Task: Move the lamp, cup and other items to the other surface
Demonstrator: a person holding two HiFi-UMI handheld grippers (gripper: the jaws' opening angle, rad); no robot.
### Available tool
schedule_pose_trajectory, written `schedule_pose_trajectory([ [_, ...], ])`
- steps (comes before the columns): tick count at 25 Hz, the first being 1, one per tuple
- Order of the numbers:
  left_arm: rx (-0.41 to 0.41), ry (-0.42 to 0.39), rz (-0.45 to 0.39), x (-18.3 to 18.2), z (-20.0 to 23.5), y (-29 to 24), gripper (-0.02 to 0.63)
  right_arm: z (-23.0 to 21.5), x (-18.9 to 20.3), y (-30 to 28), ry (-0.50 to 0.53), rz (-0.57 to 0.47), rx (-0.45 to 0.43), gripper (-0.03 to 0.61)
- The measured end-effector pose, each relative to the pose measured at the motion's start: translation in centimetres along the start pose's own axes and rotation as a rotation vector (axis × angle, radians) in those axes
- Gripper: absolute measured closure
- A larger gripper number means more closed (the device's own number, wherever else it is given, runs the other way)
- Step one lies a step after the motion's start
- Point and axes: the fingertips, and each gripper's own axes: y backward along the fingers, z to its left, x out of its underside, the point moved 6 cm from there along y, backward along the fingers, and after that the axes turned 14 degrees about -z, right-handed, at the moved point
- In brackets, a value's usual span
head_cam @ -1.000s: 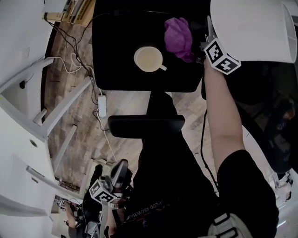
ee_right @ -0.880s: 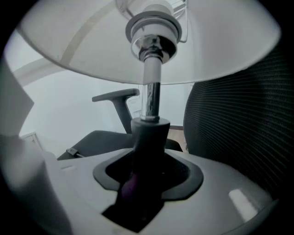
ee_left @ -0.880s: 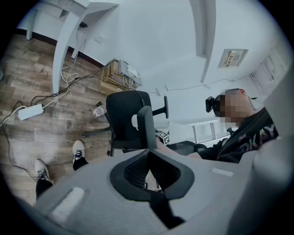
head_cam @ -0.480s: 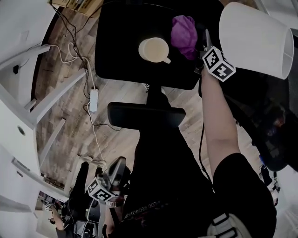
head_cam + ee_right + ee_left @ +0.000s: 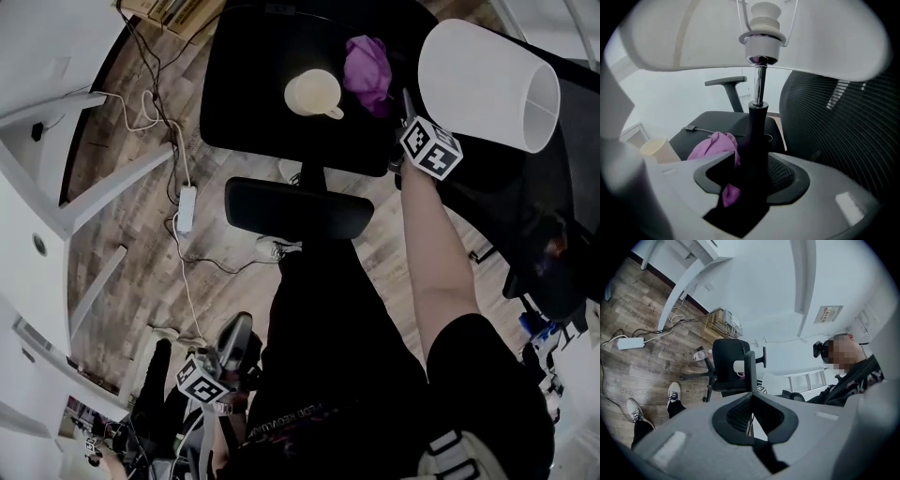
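Lamp shade (image 5: 487, 84) overhangs seat (image 5: 248, 80) right; cup (image 5: 311, 93), cloth (image 5: 366, 70) crowd middle; left side free

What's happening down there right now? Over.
Left tool shut, empty, low at the side. Right tool open around lamp stem, jaws just been closing slightly. Cup and purple cloth close by on chair seat.

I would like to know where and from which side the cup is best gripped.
I'd grip the cup across its wall, coming from its left in the head view. It stands upright on the chair seat, that side is bare, its handle juts lower right, and the purple cloth crowds the right.
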Motion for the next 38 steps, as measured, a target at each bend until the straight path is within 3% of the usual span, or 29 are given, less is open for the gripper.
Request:
schedule_pose_trajectory([
  [8,0.055,-0.025,-0.065,-1.2,-1.1,5.5,0.611,0.8,-1.1,6.1,-0.031,0.035,-0.012,0.357],
  [14,0.140,-0.075,-0.194,-3.2,-1.6,10.1,0.611,2.3,-2.6,11.6,-0.087,0.033,-0.028,0.375],
  [15,0.153,-0.083,-0.211,-3.4,-1.8,10.9,0.611,2.5,-3.0,13.0,-0.095,0.026,-0.029,0.396],
  [18,0.199,-0.109,-0.271,-4.3,-2.5,12.6,0.612,4.2,-5.6,16.1,-0.096,-0.017,-0.094,0.580],
  [22,0.213,-0.152,-0.348,-4.9,-3.2,15.1,0.611,9.8,-9.6,18.9,-0.062,-0.042,-0.339,0.580],
  [28,0.217,-0.270,-0.370,-5.0,-3.7,19.2,0.611,22.1,-13.5,27.3,-0.008,-0.030,-0.849,0.580],
  [34,0.234,-0.290,-0.491,-5.1,-3.1,25.6,0.611,37.6,-9.3,41.7,0.032,0.133,-1.344,0.580],
  [38,0.231,-0.308,-0.582,-4.4,-2.5,29.8,0.611,43.3,-5.2,50.3,0.098,0.262,-1.600,0.579],
])
